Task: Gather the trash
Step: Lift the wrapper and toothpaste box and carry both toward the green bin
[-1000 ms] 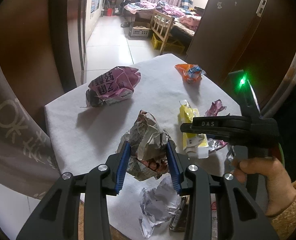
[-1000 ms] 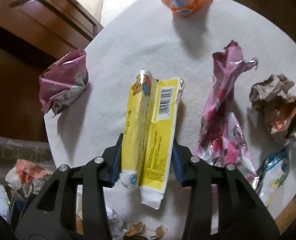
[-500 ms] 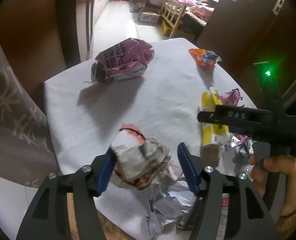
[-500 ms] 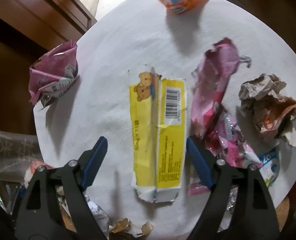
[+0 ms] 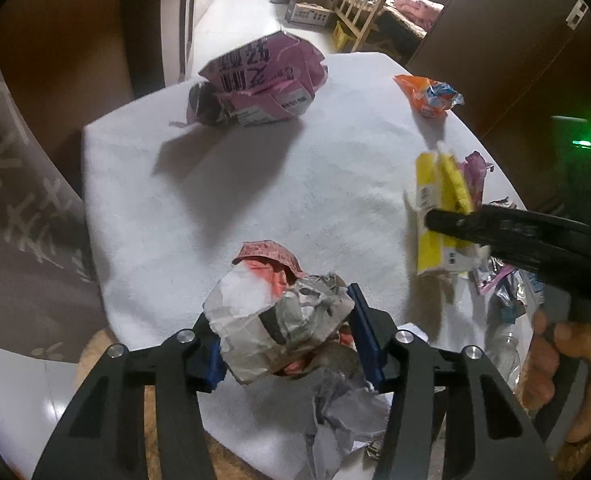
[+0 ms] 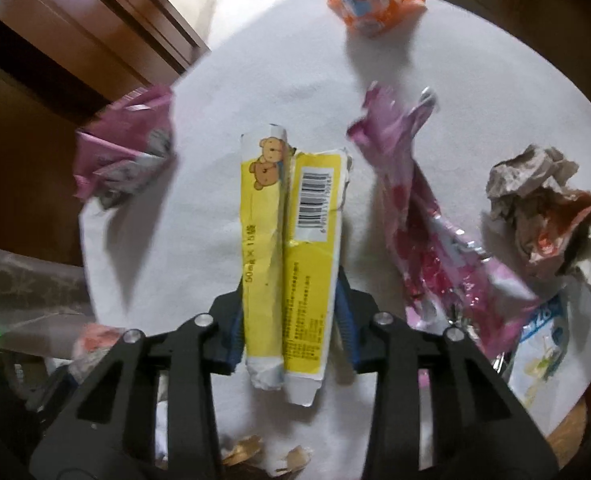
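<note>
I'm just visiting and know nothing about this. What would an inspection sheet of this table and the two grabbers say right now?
Surface: round table under a white cloth, strewn with litter.
Job's things: crumpled paper wad and flattened yellow carton, each between gripper fingers.
Clutter: pink crushed carton, orange wrapper, long pink foil wrapper, brown paper ball, white crumpled paper at the near edge.
Grippers: left gripper shut on the wad; right gripper shut on the yellow carton.
Cables: nothing seen.
Surroundings: dark wooden doors, tiled floor, a bedroom beyond.
</note>
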